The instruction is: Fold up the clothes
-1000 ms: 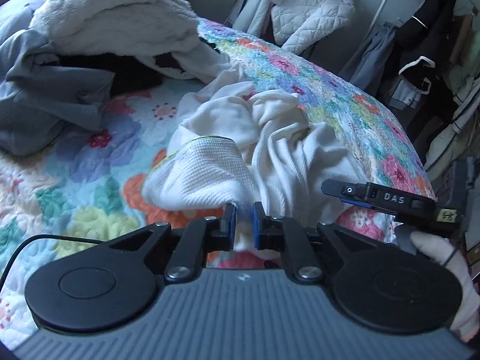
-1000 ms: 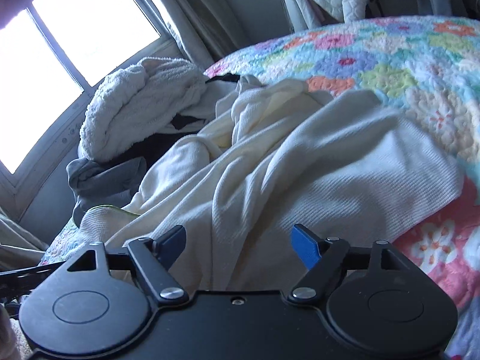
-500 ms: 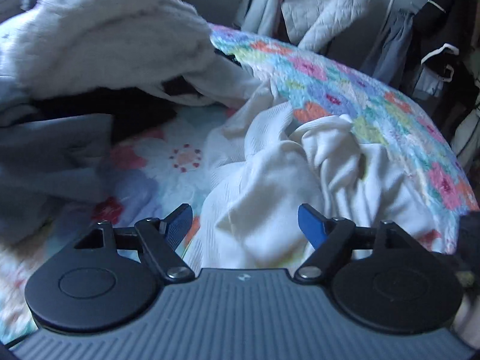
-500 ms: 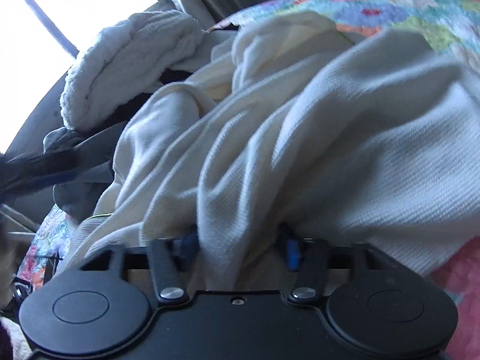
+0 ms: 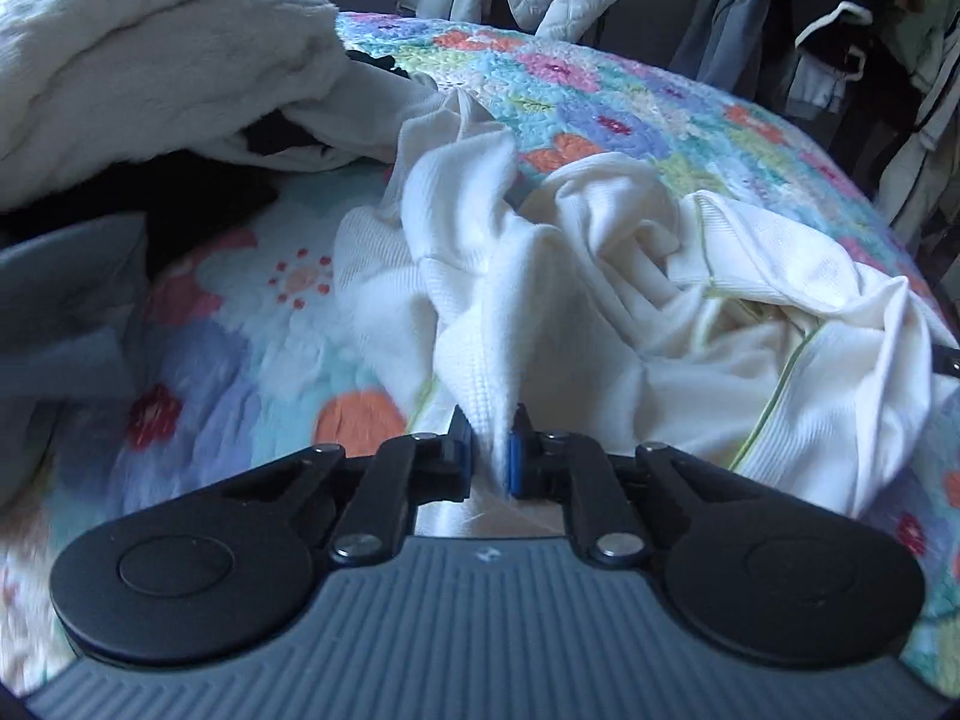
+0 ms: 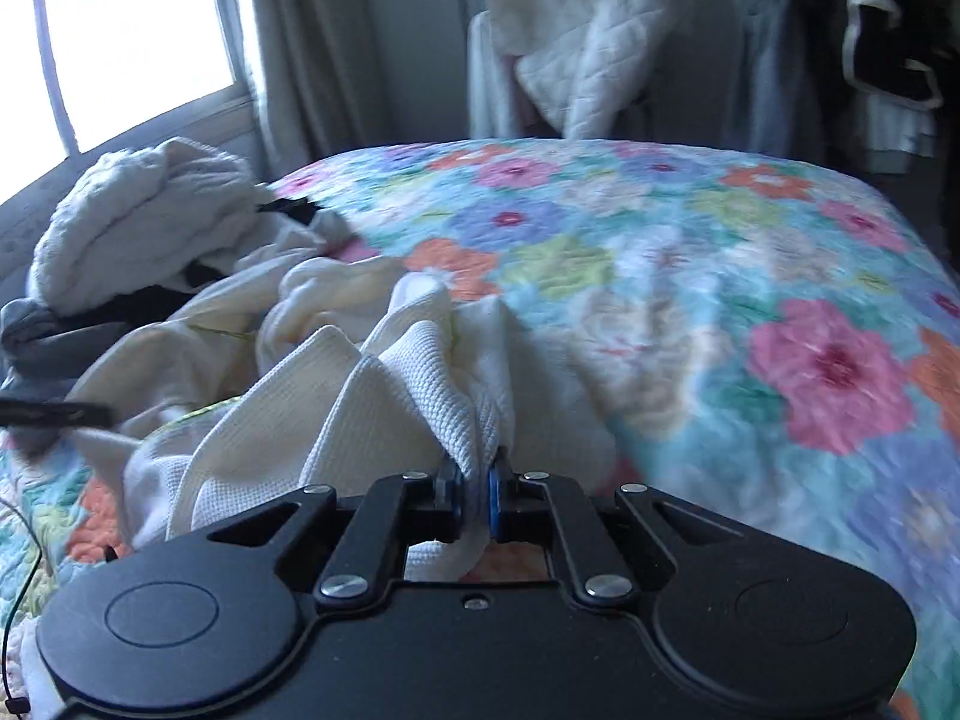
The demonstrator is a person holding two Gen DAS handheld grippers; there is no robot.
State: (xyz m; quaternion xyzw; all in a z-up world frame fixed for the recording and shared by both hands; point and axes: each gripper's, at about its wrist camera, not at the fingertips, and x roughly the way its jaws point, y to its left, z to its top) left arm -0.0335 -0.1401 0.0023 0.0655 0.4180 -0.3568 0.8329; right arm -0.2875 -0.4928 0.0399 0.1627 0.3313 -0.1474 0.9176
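- Left wrist view: the cream shirt [image 5: 600, 276] lies crumpled on the flowered bed [image 5: 630, 96], from centre toward 3 o'clock.
- Step in hand, I judge, is spreading it: draw both held edges apart evenly, low over the bed, without dragging the towel pile [image 5: 150, 60] at 10 o'clock.
- Left gripper [image 5: 487, 450] fingers are clenched on a shirt fold.
- Right gripper [image 6: 474, 489] fingers likewise pinch a bunched shirt edge, nearly closed.

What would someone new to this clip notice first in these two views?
Probably the crumpled cream waffle-knit garment in the middle of the bright floral quilt, with the left gripper and the right gripper each pinched shut on a fold of it. Next, the fluffy white blanket heaped at the bed's far left.
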